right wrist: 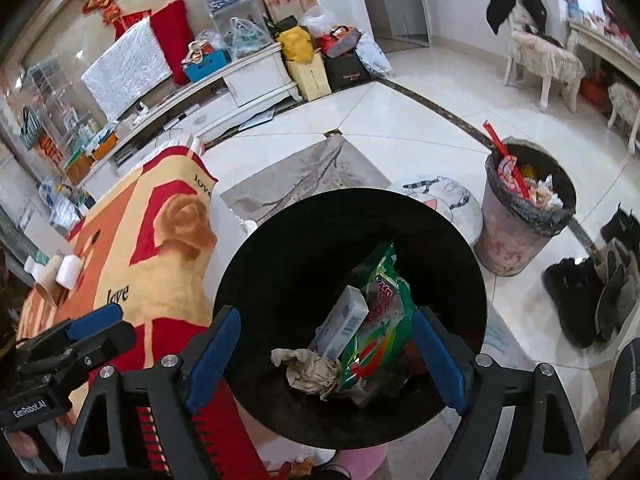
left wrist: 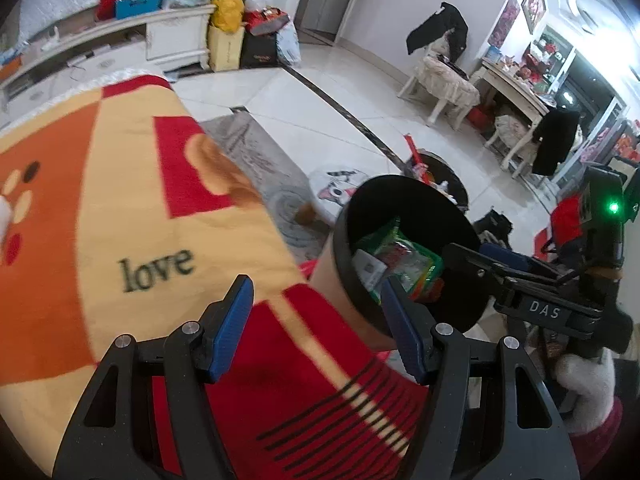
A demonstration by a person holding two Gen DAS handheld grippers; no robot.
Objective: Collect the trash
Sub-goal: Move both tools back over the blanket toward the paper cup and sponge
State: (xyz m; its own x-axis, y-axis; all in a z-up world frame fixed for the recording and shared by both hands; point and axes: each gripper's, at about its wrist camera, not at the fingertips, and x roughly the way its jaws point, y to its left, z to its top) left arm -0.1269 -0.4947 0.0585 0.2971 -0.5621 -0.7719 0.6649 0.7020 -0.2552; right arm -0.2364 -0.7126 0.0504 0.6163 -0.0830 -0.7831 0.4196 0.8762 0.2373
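Landmark for all positions: the round black-lined bin with a pale pinkish outer wall [right wrist: 280, 260], open mouth up. Largest item, the fleece blanket in orange, cream and red printed with "love" [left wrist: 132, 208], lies draped over a raised surface directly left of the bin, its edge touching or just beside the bin wall; which of the two cannot be told. Beyond the bin, on the white tiled floor [right wrist: 400, 108], stands a second, taller round waste basket with a dark liner [right wrist: 516, 236], heaped with wrappers and a red stick poking out; it is well apart from the bin, to its far right. Between the two, a white round cushion with a cartoon cat print [right wrist: 452, 200] sits on the floor. Inside the bin, at the bottom: a green and red plastic snack wrapper [right wrist: 380, 320], standing tilted; a small white carton with a barcode [right wrist: 340, 324] leaning against the wrapper's left side; a crumpled beige paper wad [right wrist: 312, 372] just in front of the carton. Right gripper [right wrist: 326, 364] hangs over the bin mouth, blue pads spread wide, nothing between them, released. Left gripper [left wrist: 316, 328] sits at the bin's left rim over the blanket, jaws apart, empty.
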